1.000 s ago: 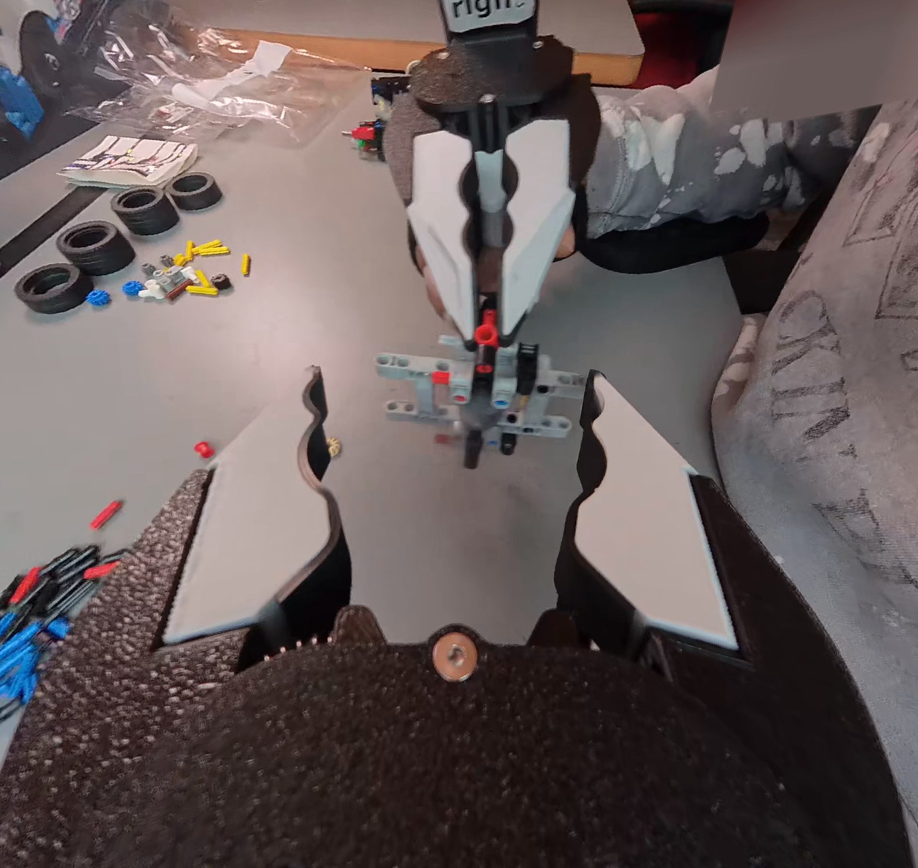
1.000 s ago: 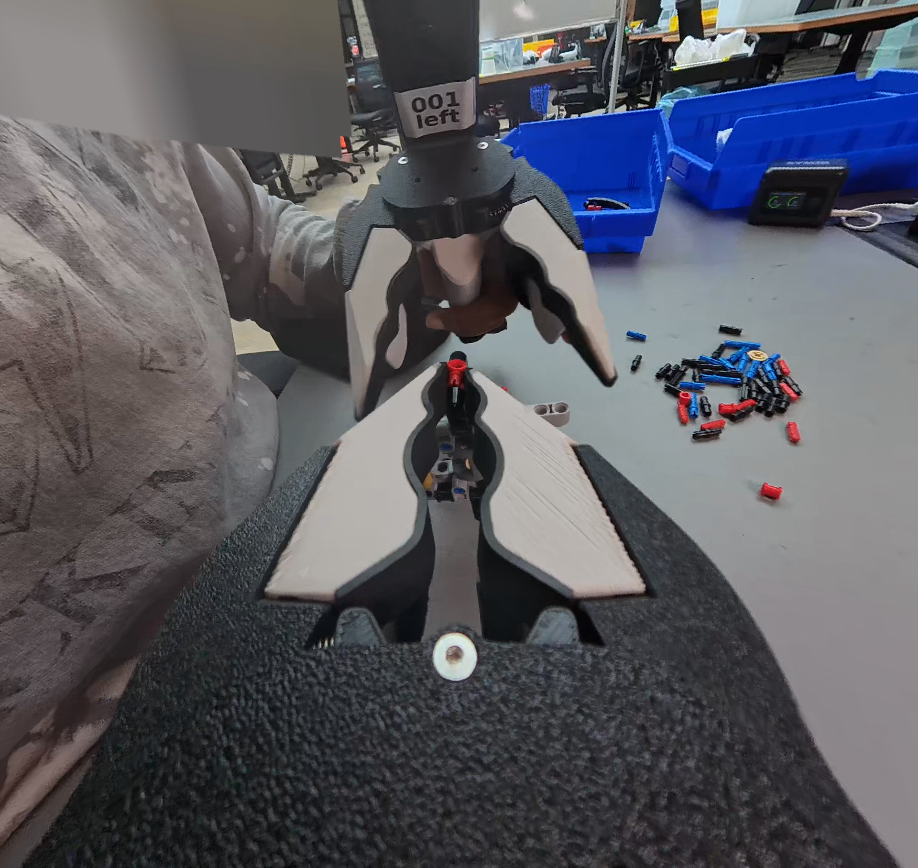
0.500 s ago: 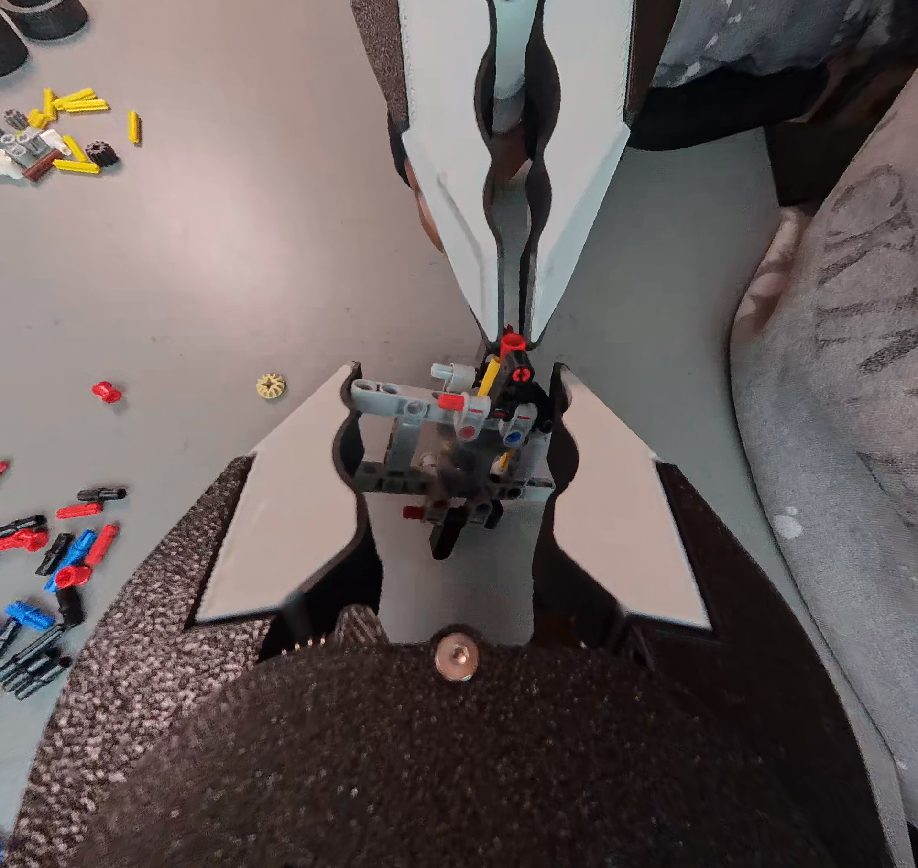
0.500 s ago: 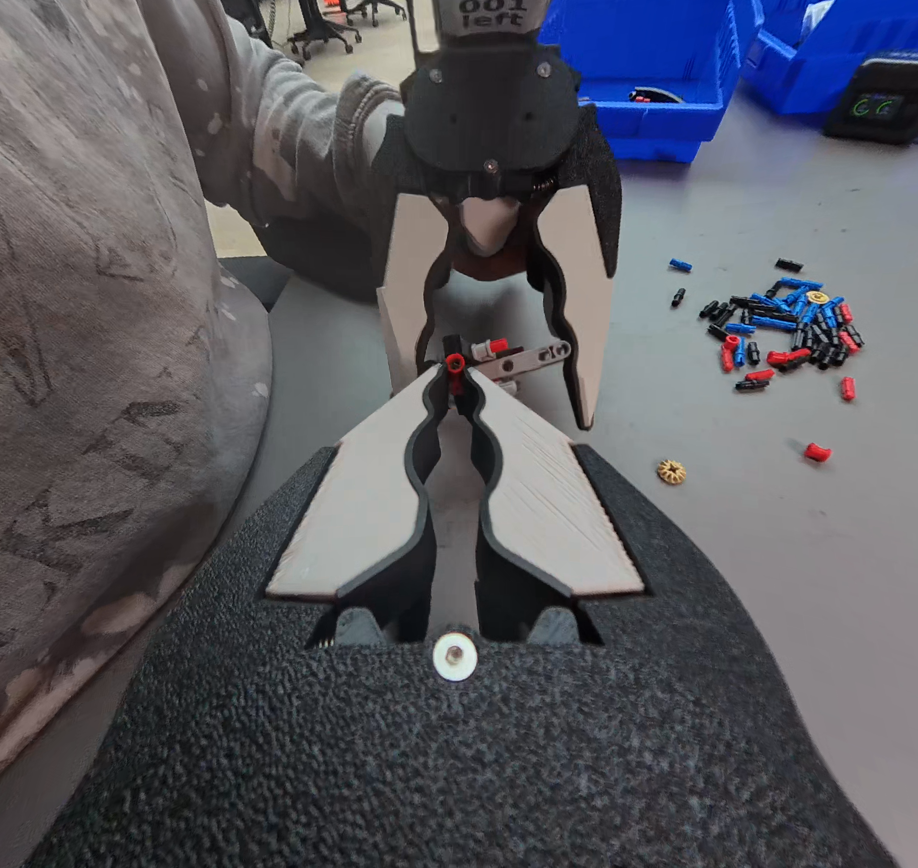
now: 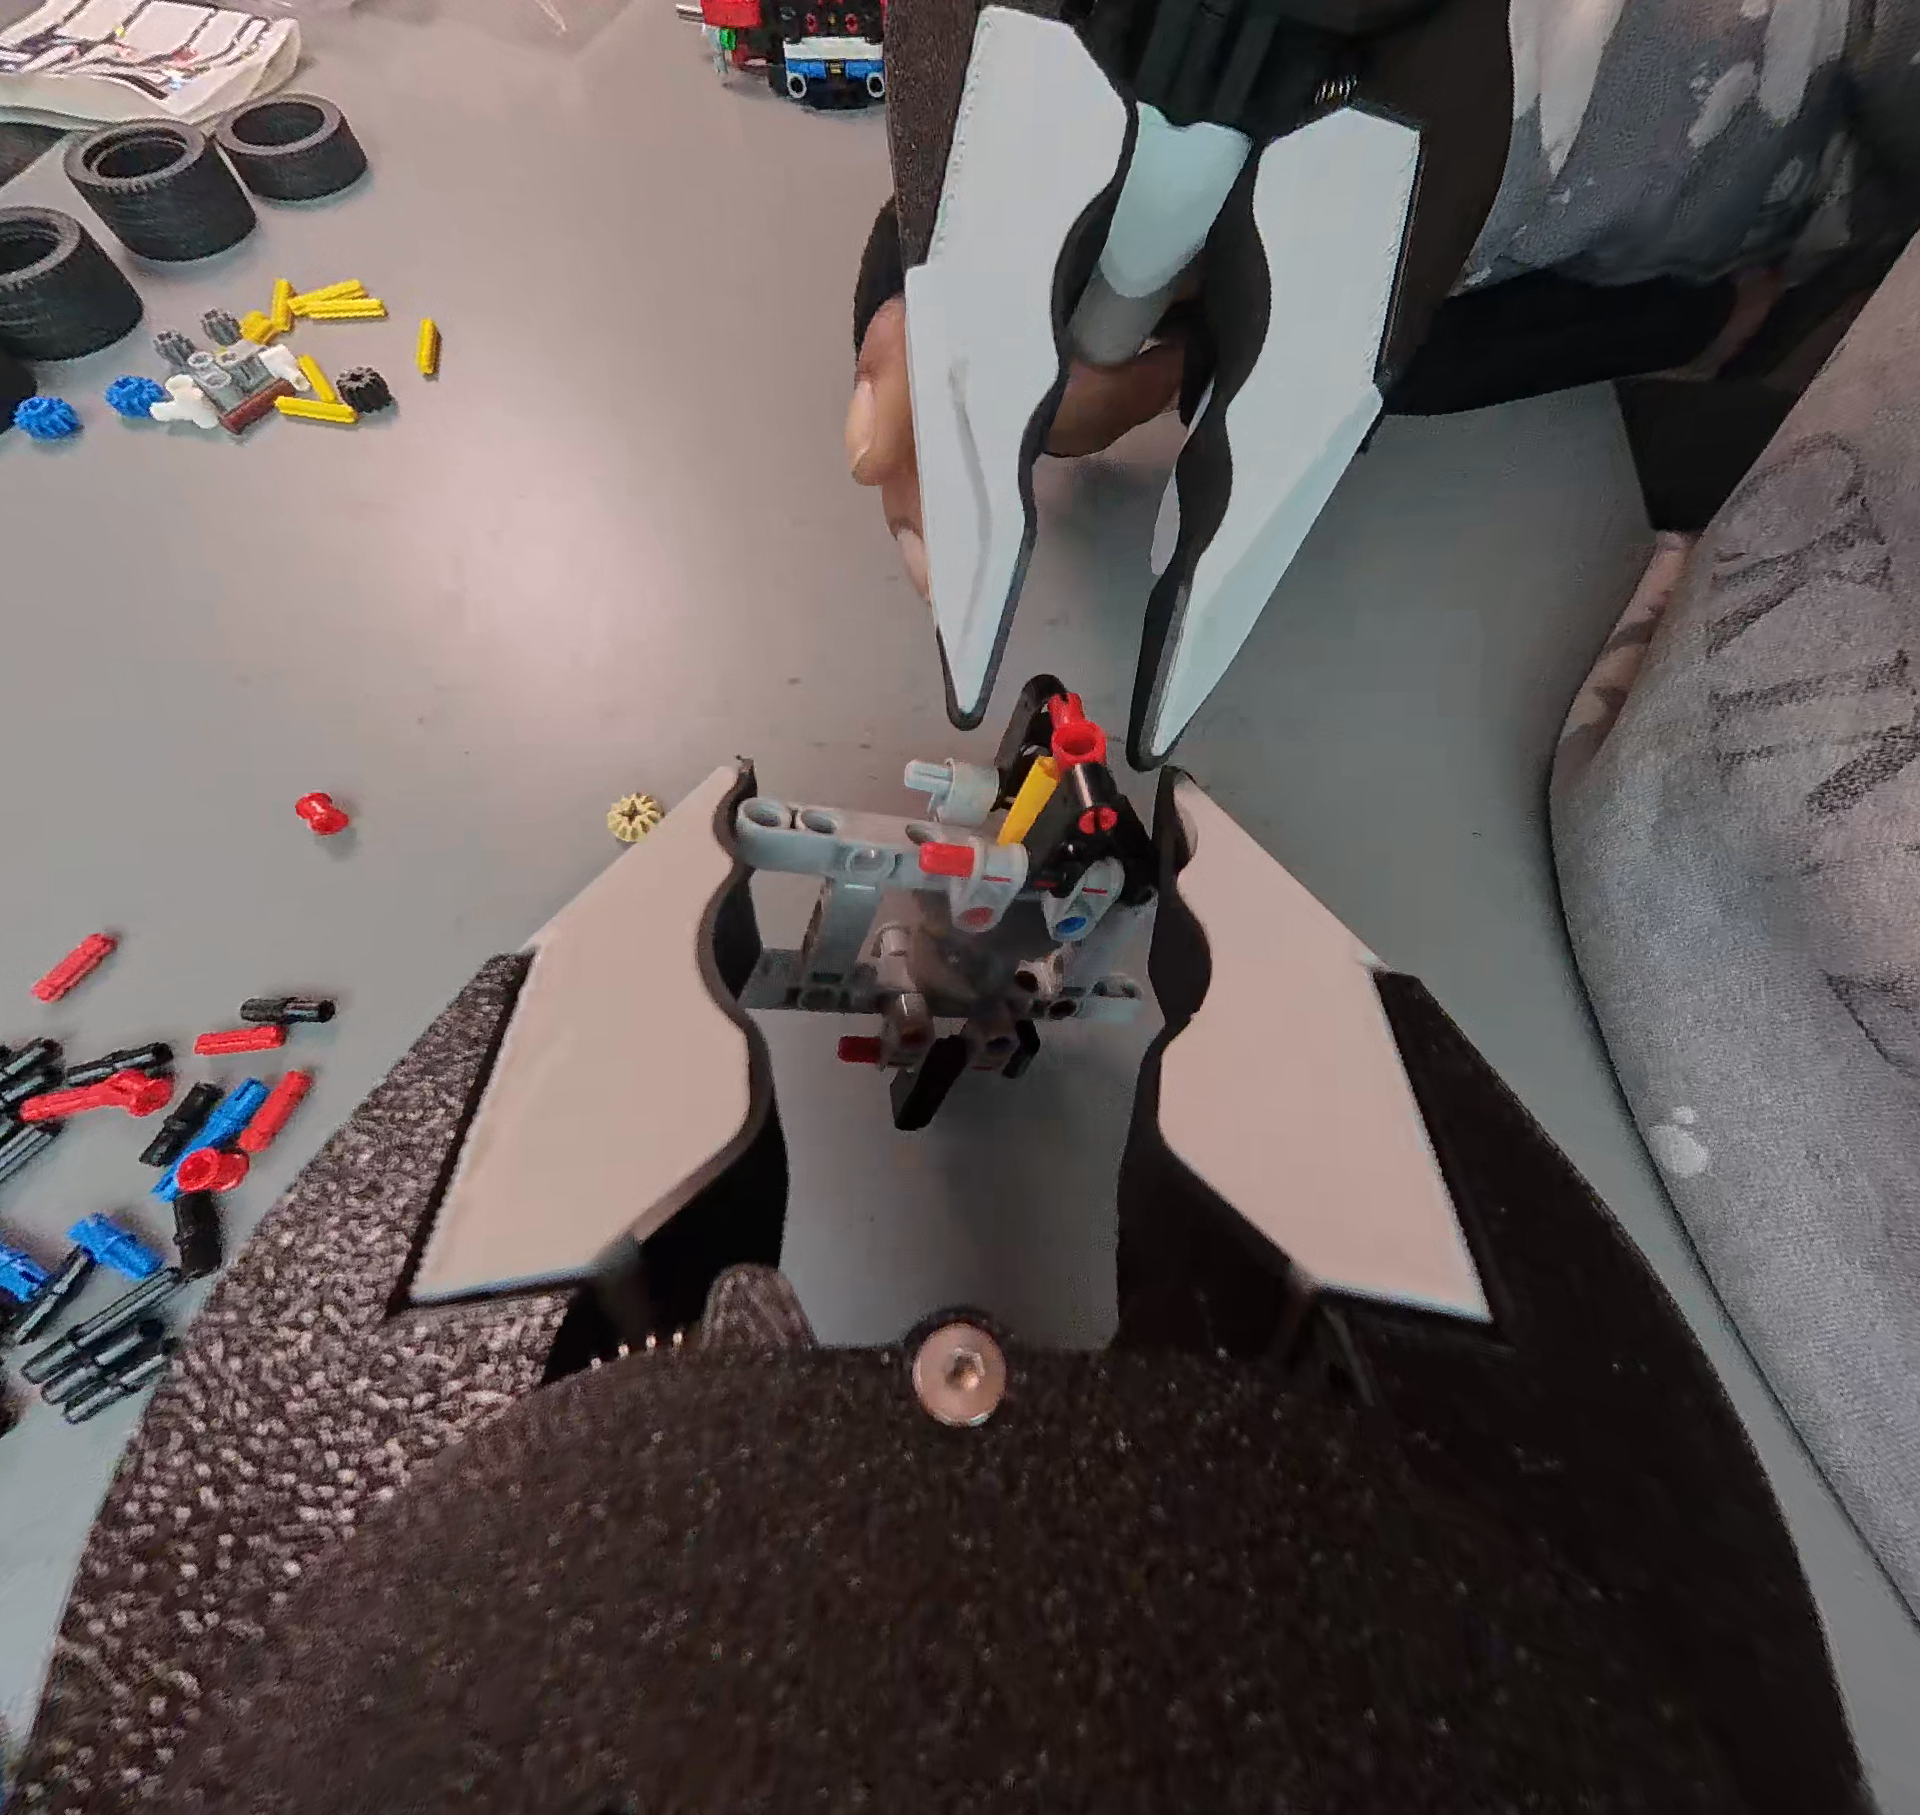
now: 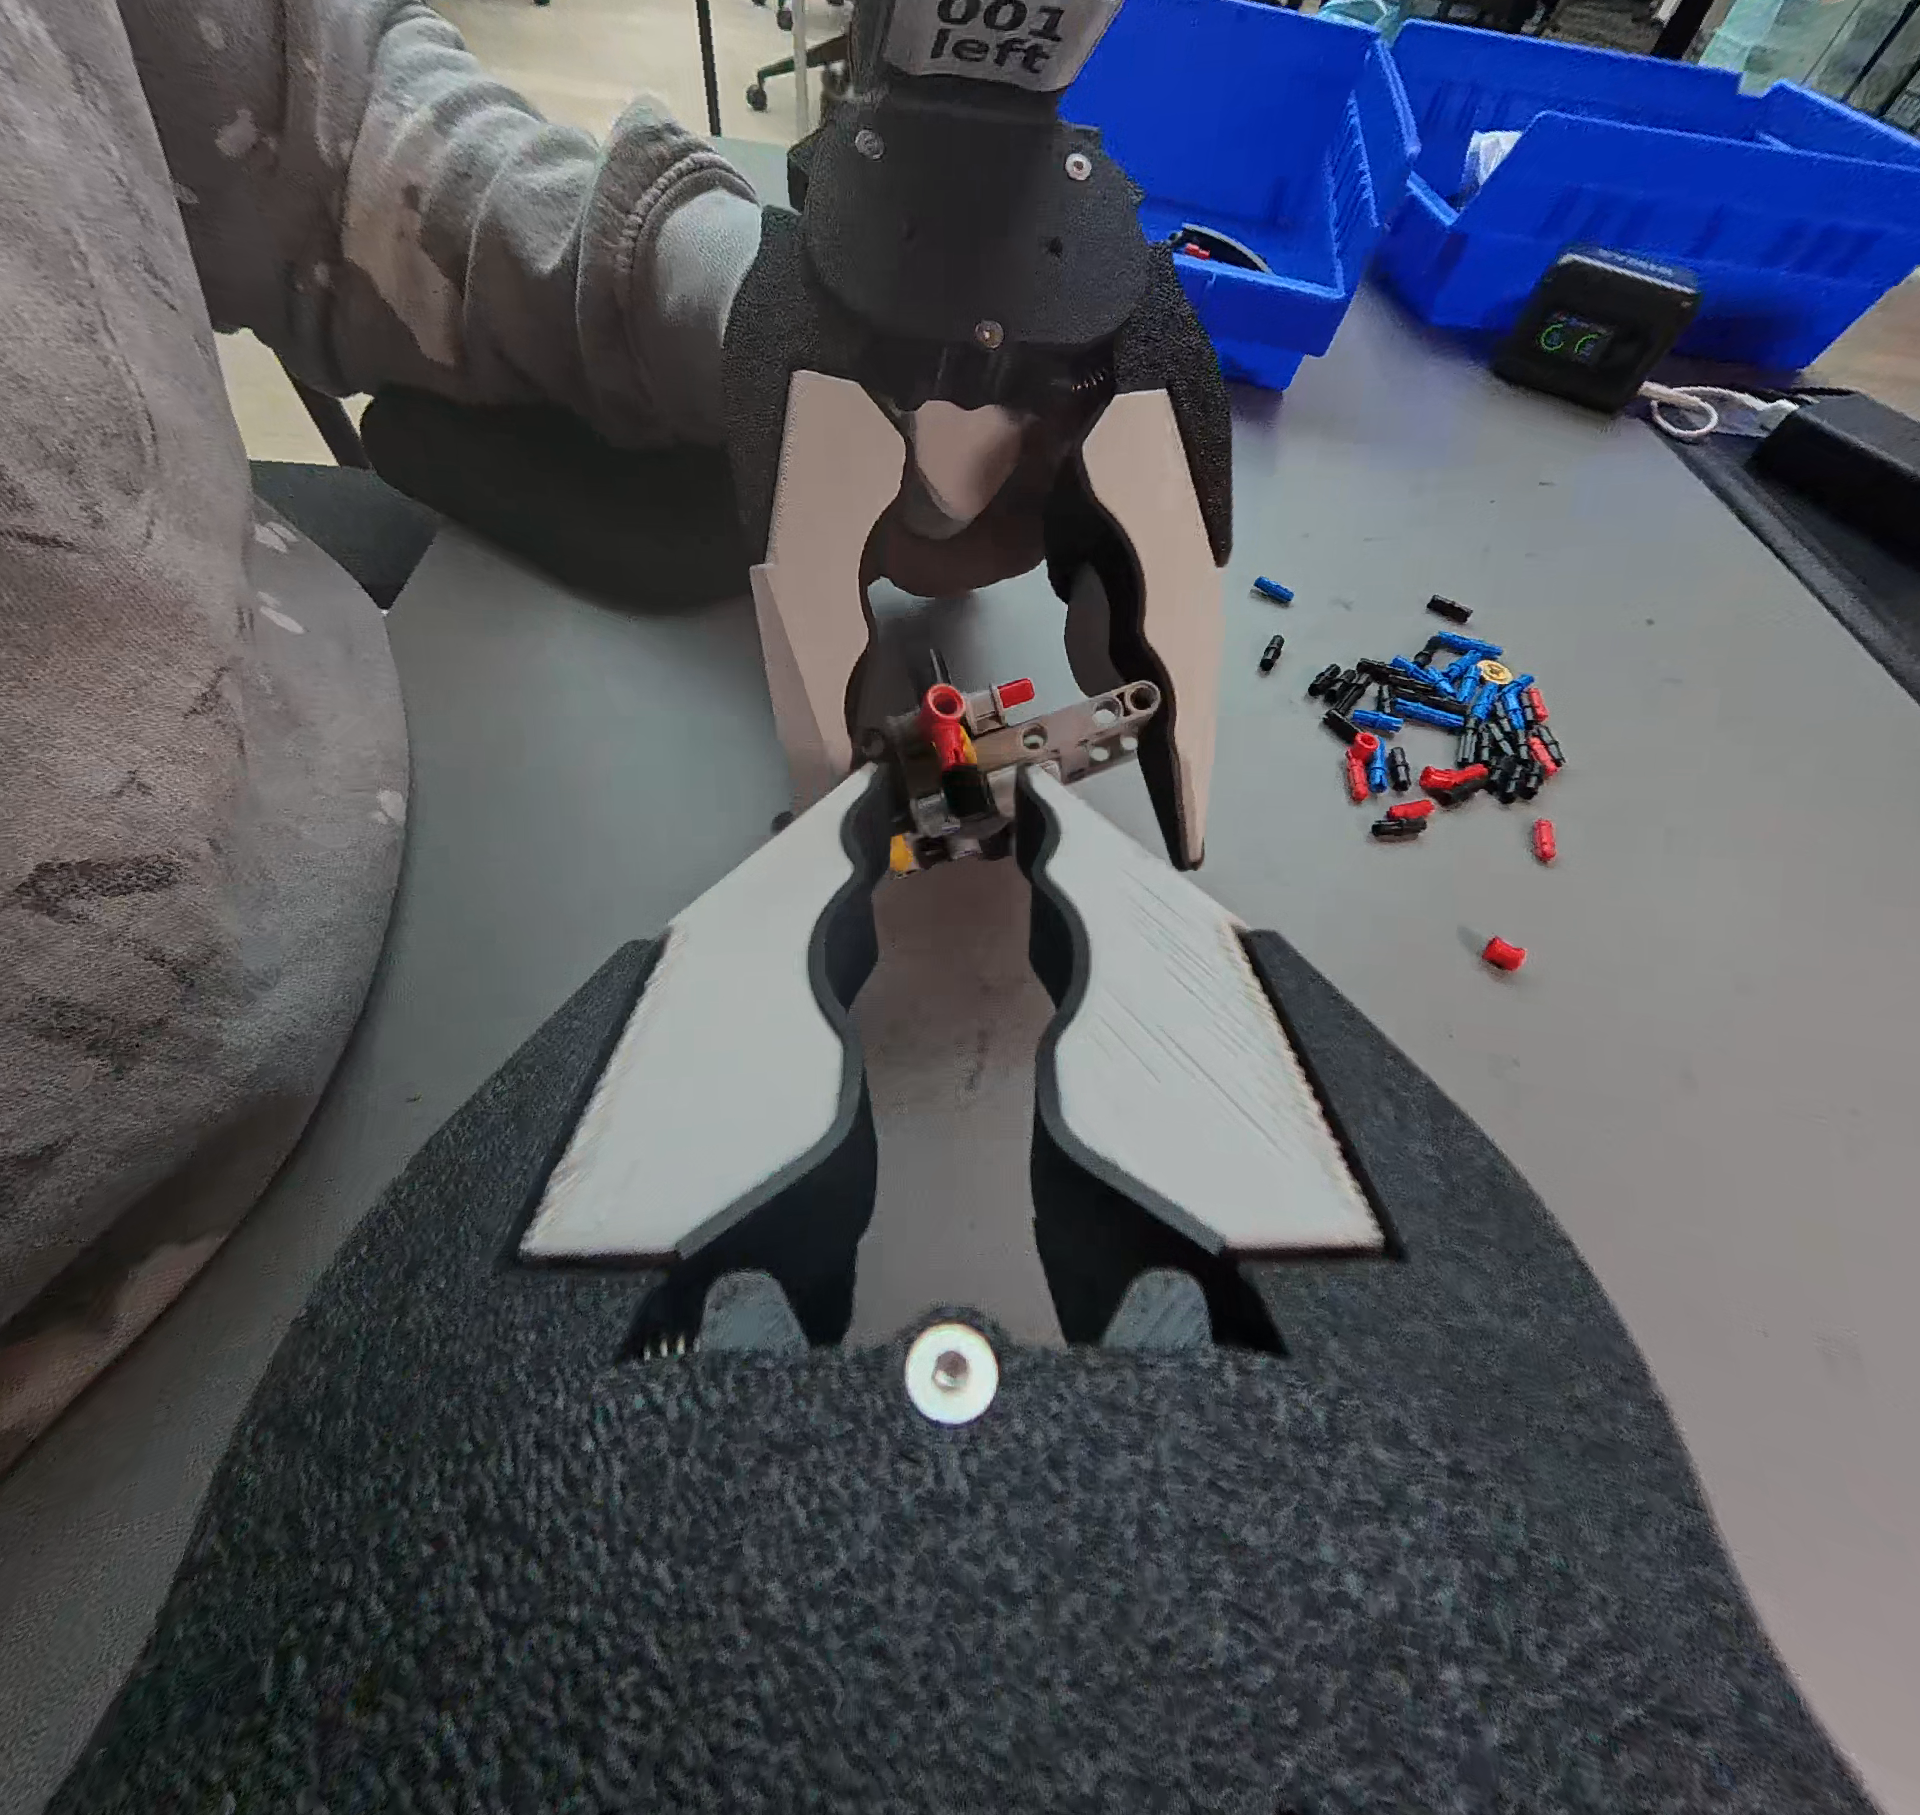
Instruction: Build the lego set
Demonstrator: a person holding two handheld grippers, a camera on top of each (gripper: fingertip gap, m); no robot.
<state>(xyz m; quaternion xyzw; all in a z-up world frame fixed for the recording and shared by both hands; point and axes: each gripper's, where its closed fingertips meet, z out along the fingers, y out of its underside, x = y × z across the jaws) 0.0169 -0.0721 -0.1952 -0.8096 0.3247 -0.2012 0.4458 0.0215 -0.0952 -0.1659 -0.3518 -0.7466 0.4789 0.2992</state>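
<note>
Gripping the grey lego assembly [image 5: 940, 918] on both sides, the left gripper [image 5: 951, 924] is held low over the table [image 5: 582, 560], while the right gripper [image 5: 1049, 742], slightly parted, is angled down beside the assembly's red pin [image 5: 1075, 742].

The grey tabletop [image 5: 582, 570] lay bare in a broad lane left of the two grippers. Farther left, black tyres [image 5: 166, 176] and a cluster of yellow and grey pieces [image 5: 270, 363] blocked the way, and a heap of red, blue and black pins [image 6: 1444, 726] crowded the near corner. A tan gear [image 5: 635, 817] and a lone red pin [image 5: 321, 813] dotted the lane's edge. To the right, the person's grey sleeve [image 5: 1766, 830] closed off that side.
</note>
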